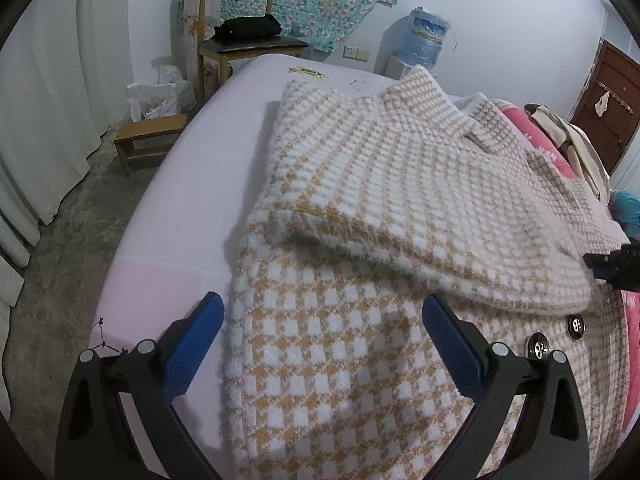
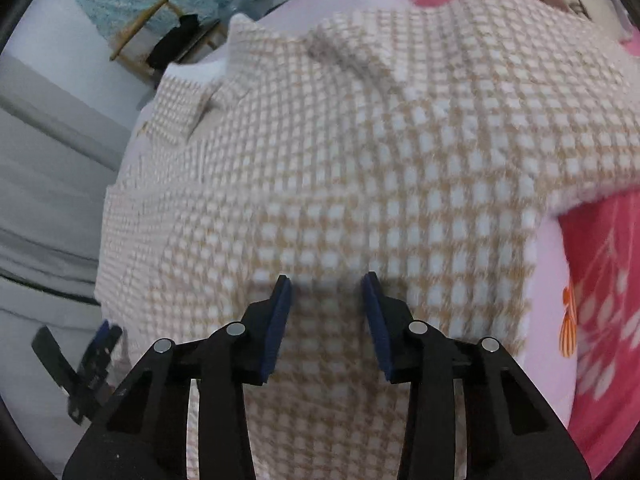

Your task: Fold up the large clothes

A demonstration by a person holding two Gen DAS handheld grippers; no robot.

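the fuzzy tan-and-white houndstooth knit coat (image 1: 400, 184) lies half-folded on the pink-sheeted bed (image 1: 168, 216), and with the left tool (image 1: 320, 344) wide open and the right tool (image 2: 326, 300) part open, both empty, its loose folded-over layer could slide.

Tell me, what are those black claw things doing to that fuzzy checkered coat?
A person is folding the checkered coat on the bed. One sleeve is already laid across its front. The left gripper hovers wide open over the coat's near edge. The right gripper is open above the coat too, gripping nothing.
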